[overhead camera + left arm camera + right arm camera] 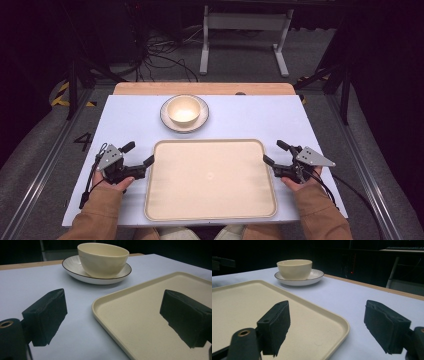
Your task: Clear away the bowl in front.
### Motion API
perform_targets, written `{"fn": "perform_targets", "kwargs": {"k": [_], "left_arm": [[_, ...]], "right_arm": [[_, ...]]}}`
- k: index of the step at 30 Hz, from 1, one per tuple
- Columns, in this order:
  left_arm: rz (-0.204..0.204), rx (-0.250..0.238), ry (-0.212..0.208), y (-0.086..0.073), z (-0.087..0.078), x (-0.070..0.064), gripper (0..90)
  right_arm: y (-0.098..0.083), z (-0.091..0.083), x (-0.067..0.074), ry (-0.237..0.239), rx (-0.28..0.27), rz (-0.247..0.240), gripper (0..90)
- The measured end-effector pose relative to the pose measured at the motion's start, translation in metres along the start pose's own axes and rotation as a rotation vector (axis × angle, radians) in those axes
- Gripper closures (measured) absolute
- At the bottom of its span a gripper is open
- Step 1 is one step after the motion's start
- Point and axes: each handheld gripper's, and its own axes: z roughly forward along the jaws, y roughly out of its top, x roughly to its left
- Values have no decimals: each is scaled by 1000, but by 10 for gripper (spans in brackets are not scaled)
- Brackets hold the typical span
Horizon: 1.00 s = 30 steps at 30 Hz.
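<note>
A cream tray (210, 210) lies empty on the near half of the white table. Behind it a cream bowl (183, 109) sits on a dark-rimmed white plate (167, 121). My left gripper (138, 154) stands open at the tray's far left corner; in the left gripper view one jaw hangs over the tray (125, 312) and the other over the table, with the bowl (103, 259) and plate (75, 271) ahead. My right gripper (276, 152) stands open at the tray's far right corner, straddling the tray's rim (342, 322), with the bowl (294, 269) and plate (317, 275) beyond. Both grippers hold nothing.
The white table top (250, 120) has a wooden strip (200, 88) along its far edge. Beyond it are a white stand (245, 37), cables on the floor (160, 60) and dark frame legs at both sides.
</note>
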Motion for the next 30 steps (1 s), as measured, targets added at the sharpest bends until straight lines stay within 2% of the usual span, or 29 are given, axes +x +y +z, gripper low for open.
{"fn": "perform_targets", "kwargs": {"k": [5,9,14,18,22,25,30], "left_arm": [[-4,10,2,1,1,0,85],[19,13,-4,4,1,-1,122],[25,-29,-31,18,1,-3,142],[1,-43,-38,30,1,-1,150],[-13,0,3,38,2,4,185],[-33,-25,-1,47,2,9,185],[-23,-37,10,62,4,13,184]], "right_arm": [[0,1,1,7,3,-8,220],[0,1,0,15,4,-1,226],[0,1,-1,13,7,4,226],[0,1,-1,13,8,7,241],[0,1,-1,13,12,4,246],[0,1,-1,14,13,5,245],[1,2,-1,14,16,6,246]]}}
